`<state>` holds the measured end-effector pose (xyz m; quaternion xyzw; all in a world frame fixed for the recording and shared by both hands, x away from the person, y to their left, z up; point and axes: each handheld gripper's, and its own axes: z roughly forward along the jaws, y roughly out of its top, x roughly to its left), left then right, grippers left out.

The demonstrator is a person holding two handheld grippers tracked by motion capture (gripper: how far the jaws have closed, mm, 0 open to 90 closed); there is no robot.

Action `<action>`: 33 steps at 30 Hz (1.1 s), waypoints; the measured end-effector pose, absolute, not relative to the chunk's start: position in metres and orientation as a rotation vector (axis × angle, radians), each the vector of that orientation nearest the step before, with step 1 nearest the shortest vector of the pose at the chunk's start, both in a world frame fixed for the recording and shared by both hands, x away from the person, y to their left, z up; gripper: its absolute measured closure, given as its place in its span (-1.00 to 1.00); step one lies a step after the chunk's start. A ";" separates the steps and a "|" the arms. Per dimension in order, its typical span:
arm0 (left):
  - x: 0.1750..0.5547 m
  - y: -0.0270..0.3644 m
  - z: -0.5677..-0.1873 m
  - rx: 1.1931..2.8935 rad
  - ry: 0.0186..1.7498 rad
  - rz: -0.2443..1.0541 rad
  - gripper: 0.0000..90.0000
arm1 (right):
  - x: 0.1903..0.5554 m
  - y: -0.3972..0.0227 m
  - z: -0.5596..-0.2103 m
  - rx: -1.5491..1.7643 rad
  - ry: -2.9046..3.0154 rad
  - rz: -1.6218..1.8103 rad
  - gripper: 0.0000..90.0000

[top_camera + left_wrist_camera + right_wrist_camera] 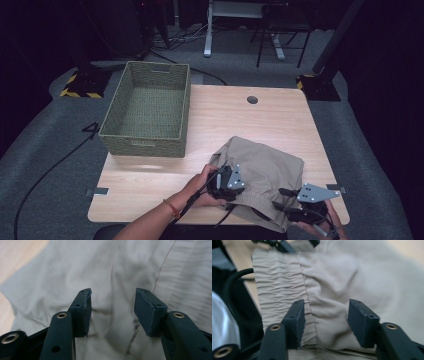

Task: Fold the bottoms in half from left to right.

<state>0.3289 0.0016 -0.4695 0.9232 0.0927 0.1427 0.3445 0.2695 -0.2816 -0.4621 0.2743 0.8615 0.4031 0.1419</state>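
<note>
Overhead, the crumpled khaki cloth garment (262,172) lay on the pale wooden table (150,175), well apart from the woven green basket (147,107), unfolded. The left gripper (112,311) straddled a fabric ridge, pads parted. The right gripper (325,321) hovered unclenched over the gathered waistband (277,287).

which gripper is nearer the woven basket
Left. The left gripper sits over the near left part of the beige garment, not far from the basket's near wall. The right gripper is at the garment's near right corner, farther from the basket.
</note>
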 end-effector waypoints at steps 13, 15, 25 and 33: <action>0.315 -0.007 -0.481 2.434 0.238 0.459 0.21 | 0.295 -0.278 -0.489 0.847 2.611 1.089 -0.32; 0.320 -0.008 -0.481 2.446 0.255 0.475 0.14 | 0.303 -0.278 -0.488 0.840 2.610 1.067 -0.31; 0.347 0.003 -0.469 2.397 0.345 0.374 -0.22 | 0.336 -0.278 -0.477 0.833 2.531 1.008 -0.22; 0.319 0.002 -0.463 2.373 0.231 0.365 -0.15 | 0.288 -0.274 -0.463 0.678 2.569 1.083 -0.21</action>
